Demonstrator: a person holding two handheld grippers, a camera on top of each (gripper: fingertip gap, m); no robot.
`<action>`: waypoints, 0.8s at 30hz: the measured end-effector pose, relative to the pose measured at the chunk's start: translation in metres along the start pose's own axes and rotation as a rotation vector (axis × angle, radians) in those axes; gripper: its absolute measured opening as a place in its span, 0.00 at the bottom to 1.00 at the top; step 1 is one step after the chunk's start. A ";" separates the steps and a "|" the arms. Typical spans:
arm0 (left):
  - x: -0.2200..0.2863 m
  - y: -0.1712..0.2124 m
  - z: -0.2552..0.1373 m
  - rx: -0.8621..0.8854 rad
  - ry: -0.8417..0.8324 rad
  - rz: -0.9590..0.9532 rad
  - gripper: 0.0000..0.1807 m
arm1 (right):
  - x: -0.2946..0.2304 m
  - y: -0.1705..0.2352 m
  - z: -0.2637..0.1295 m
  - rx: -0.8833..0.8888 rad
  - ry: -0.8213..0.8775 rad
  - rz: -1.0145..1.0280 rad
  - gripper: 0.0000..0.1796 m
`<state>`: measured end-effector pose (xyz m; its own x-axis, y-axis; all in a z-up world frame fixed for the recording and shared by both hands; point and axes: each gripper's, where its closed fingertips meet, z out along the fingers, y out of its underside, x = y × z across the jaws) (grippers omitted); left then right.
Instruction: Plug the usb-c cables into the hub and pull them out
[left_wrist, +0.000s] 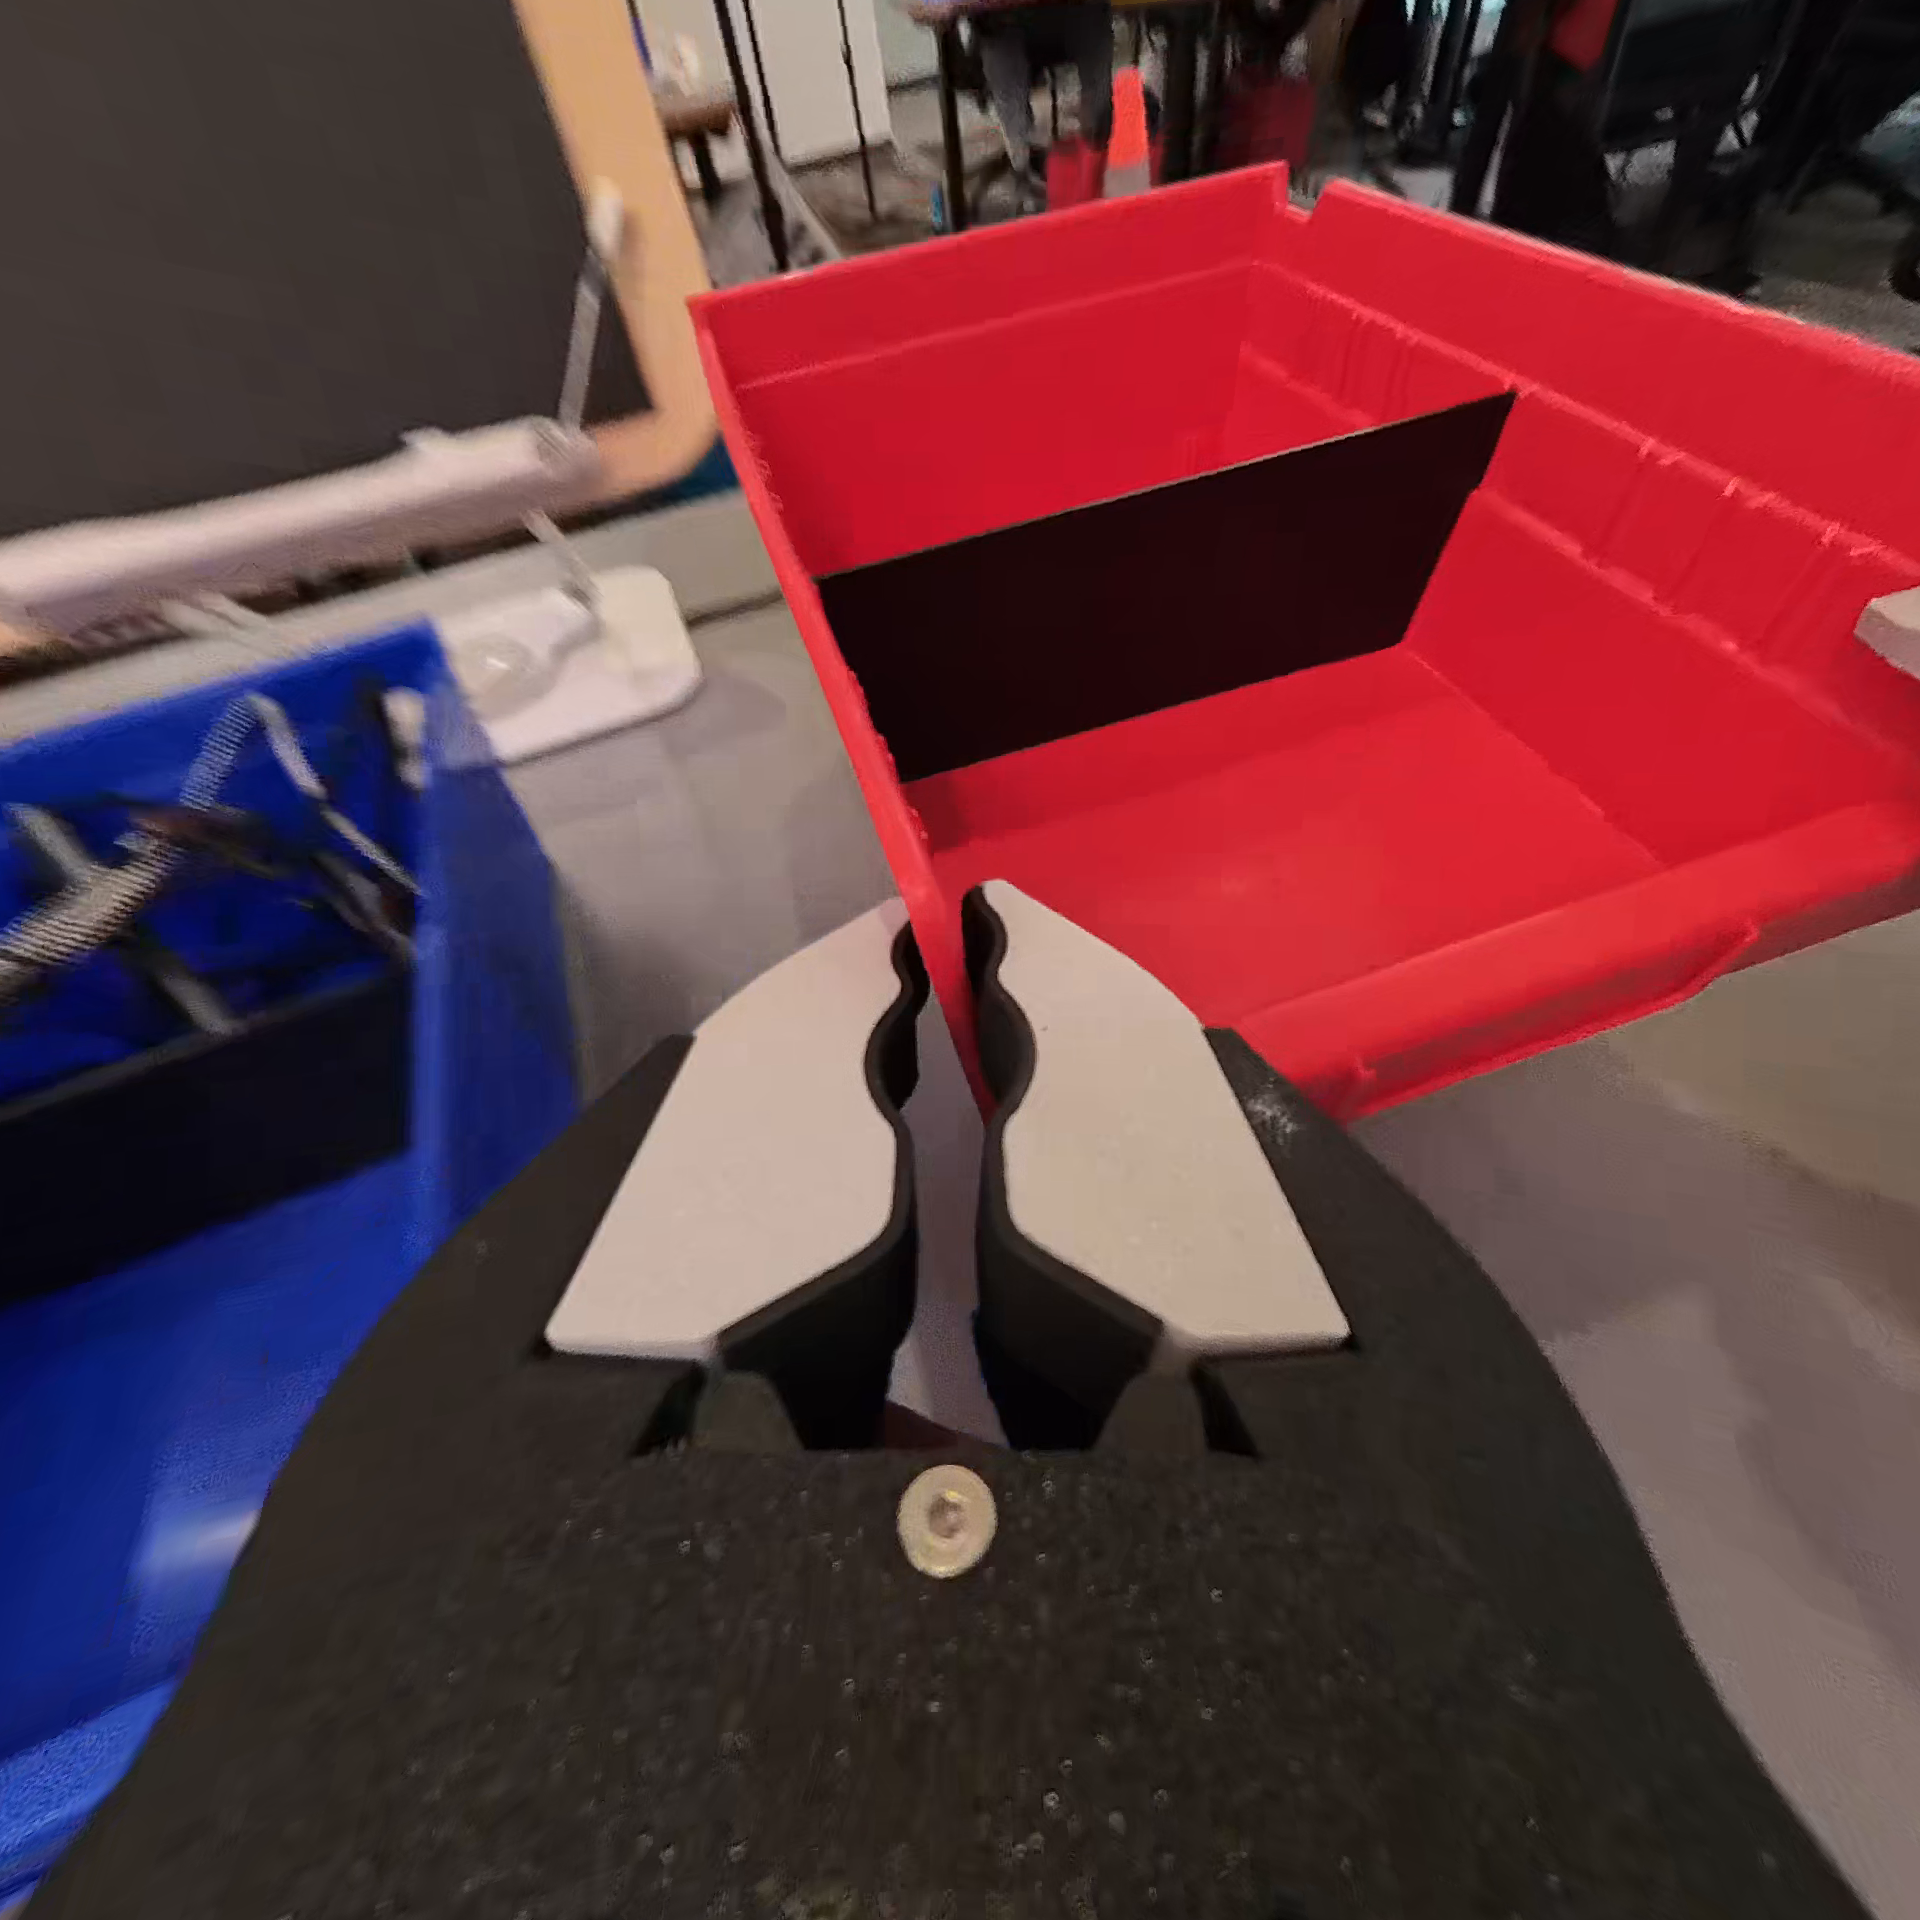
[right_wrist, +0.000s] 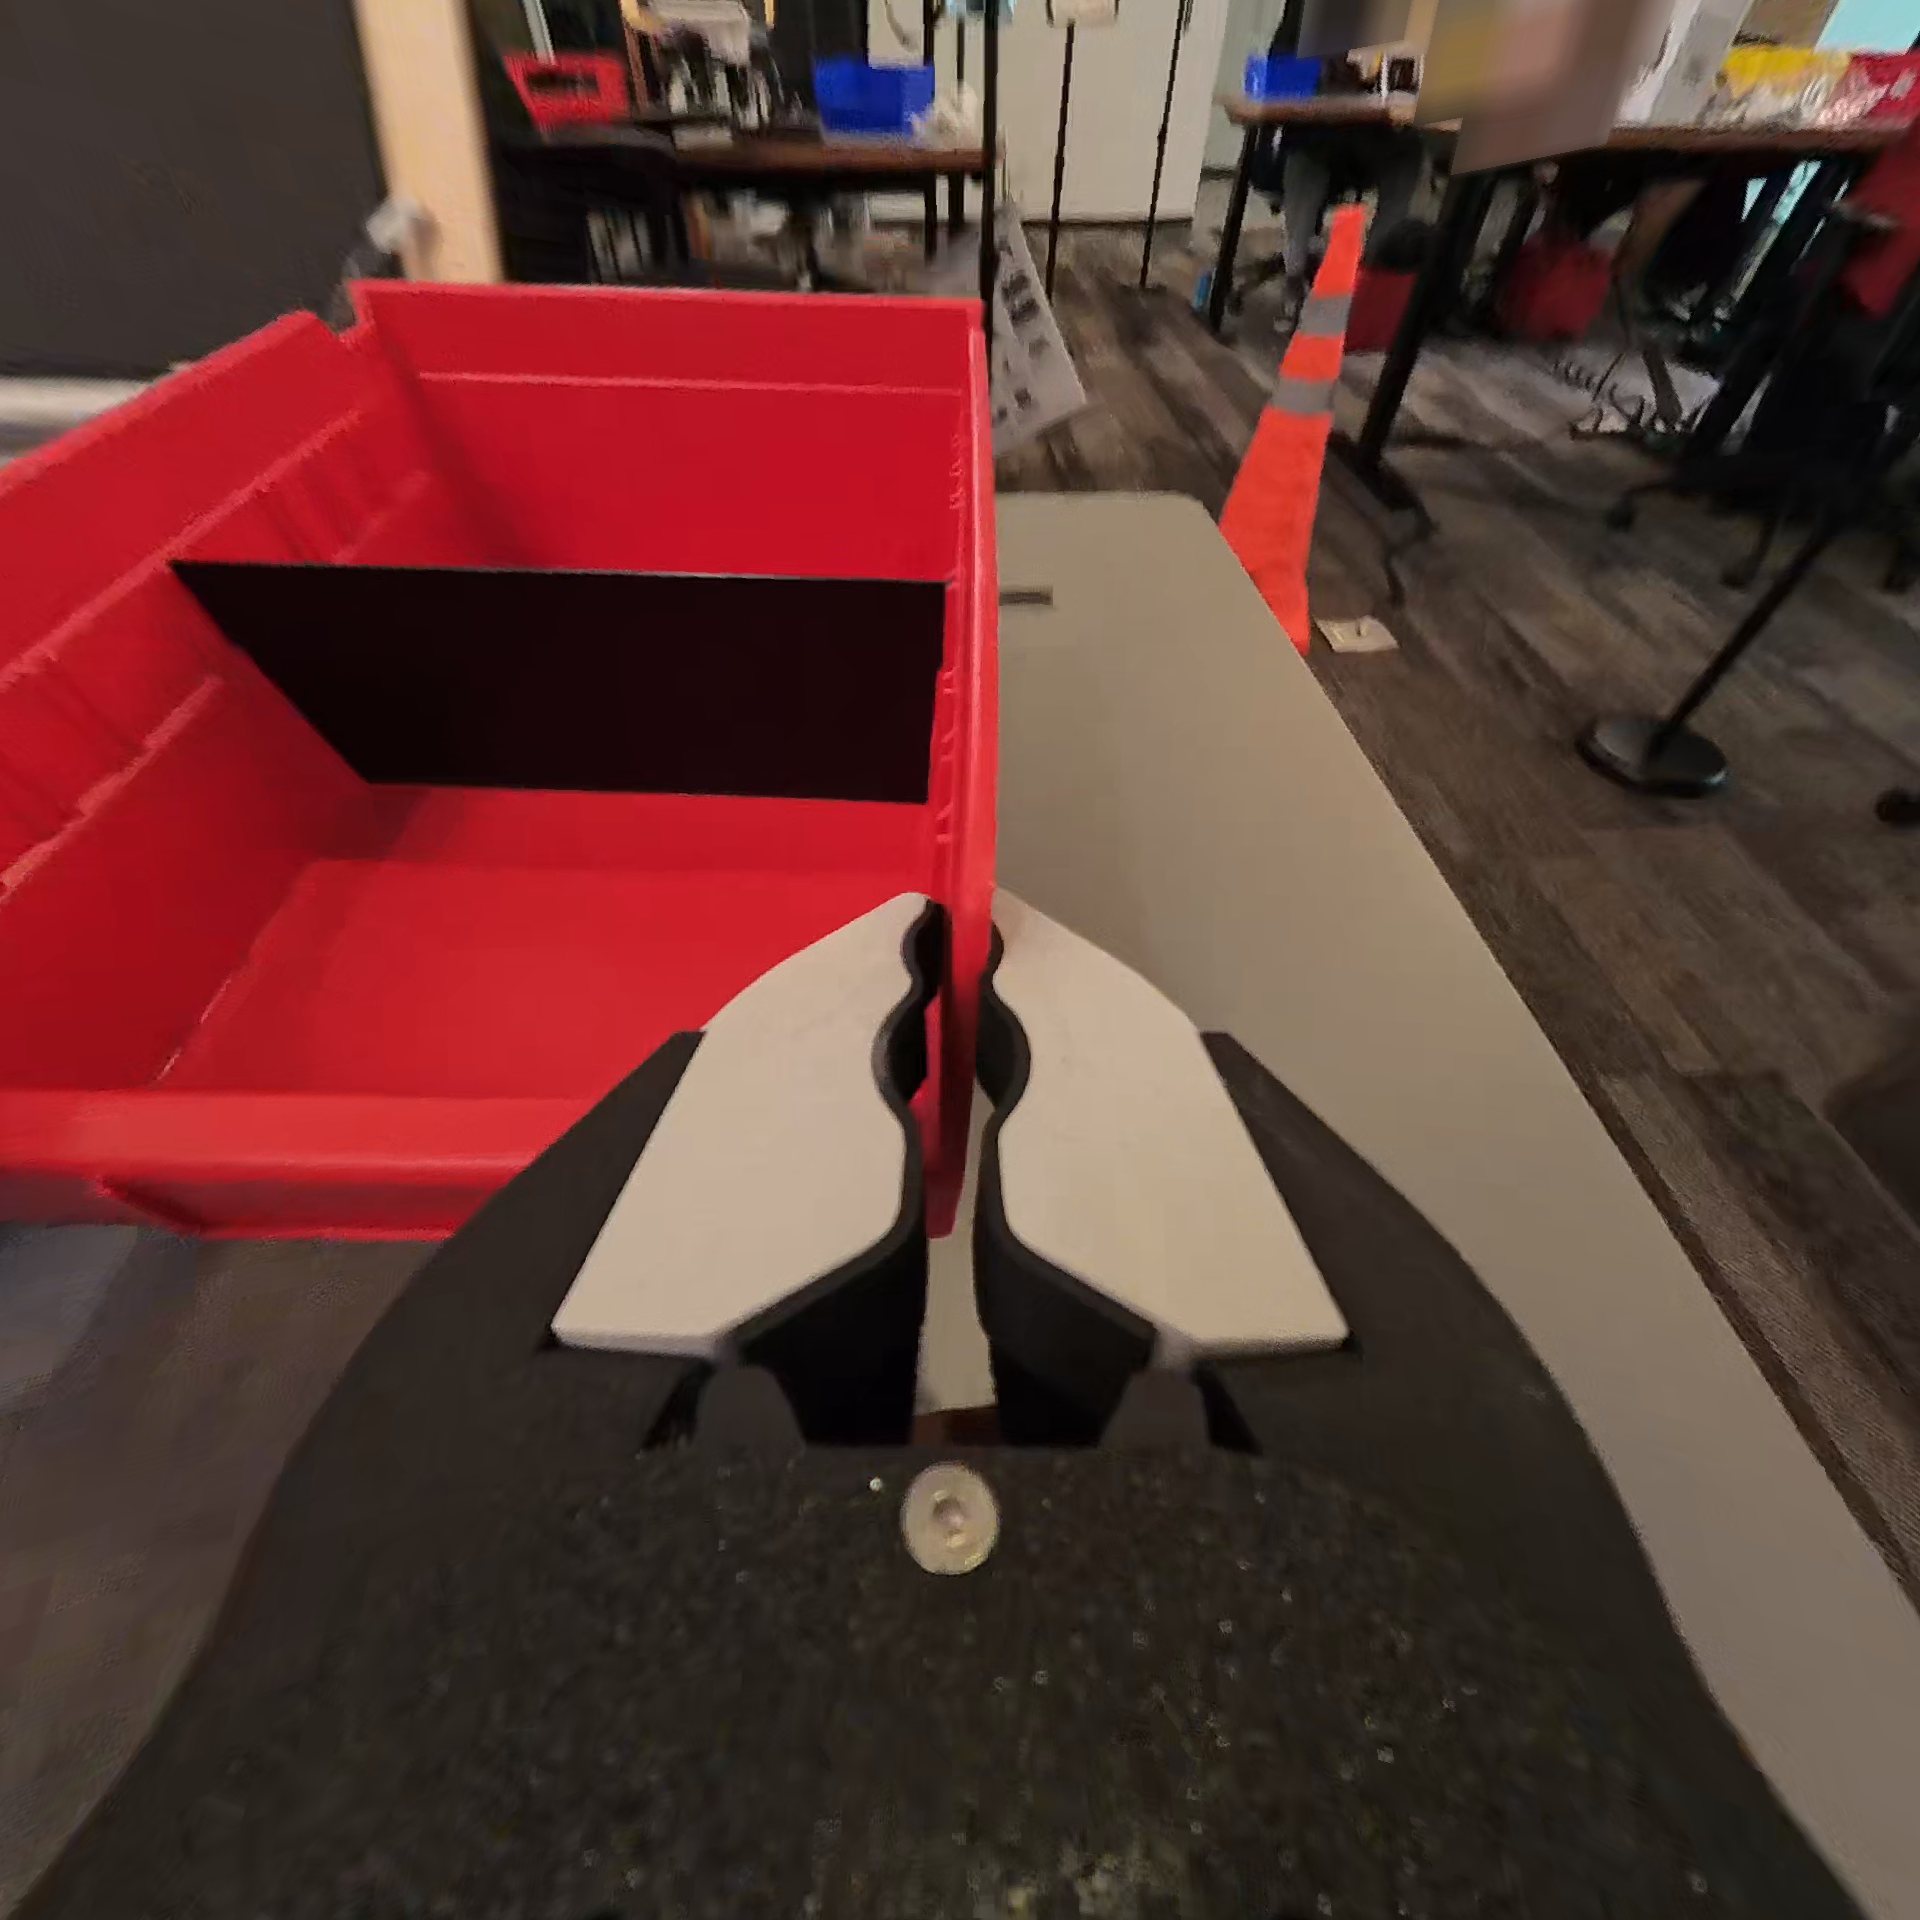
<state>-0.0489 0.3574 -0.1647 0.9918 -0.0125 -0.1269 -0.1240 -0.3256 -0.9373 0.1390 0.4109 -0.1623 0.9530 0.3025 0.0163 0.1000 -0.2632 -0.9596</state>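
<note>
Left wrist view first: the left claw (left_wrist: 940, 925) is pinched down on the near left side wall of the red bin (left_wrist: 1351, 831), one finger inside the wall and one outside, with only the wall's thickness between them. The bin looks tilted against the grey worktop (left_wrist: 1558, 1299), so I'd judge it is being carried or slid, not resting flat. A black divider (left_wrist: 1143, 592) crosses it, and both compartments look bare. Off toward the worktop's left edge sits a blue bin (left_wrist: 260, 1039) with braided cables (left_wrist: 156, 883) tangled inside. Those are likely the usb-c cables, though the blur hides the plugs. No hub shows anywhere.

Right wrist view now: the right claw (right_wrist: 961, 920) is likewise closed on the red bin's opposite side wall (right_wrist: 966, 727), gripping plastic only. Right of it the worktop's right edge (right_wrist: 1403, 831) runs close by, with floor and an orange cone (right_wrist: 1288, 447) beyond.

So the step in hand, as I read it, is positioning this bin with both claws, with no plugging yet. To do it well, keep both grips level with each other so the bin doesn't twist, since thin walls can slip out of a pinch. Set it down flat, well inside that right edge and clear of the blue bin. Release both sides only once it sits steady.
</note>
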 end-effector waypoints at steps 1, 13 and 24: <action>0.009 0.010 0.007 -0.023 0.020 -0.020 0.03 | 0.007 0.009 0.003 -0.024 -0.003 -0.010 0.01; 0.054 0.042 0.031 -0.073 0.173 -0.093 0.08 | 0.043 0.052 0.029 -0.094 -0.041 0.083 0.01; -0.104 0.007 -0.100 0.047 0.175 -0.012 0.16 | -0.007 -0.061 -0.032 0.249 -0.037 -0.040 0.23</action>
<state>-0.1496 0.2619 -0.1260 0.9828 -0.1745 -0.0613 -0.1095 -0.2821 -0.9531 0.1351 0.3951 -0.0951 0.9382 0.3425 0.0495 0.0592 -0.0179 -0.9981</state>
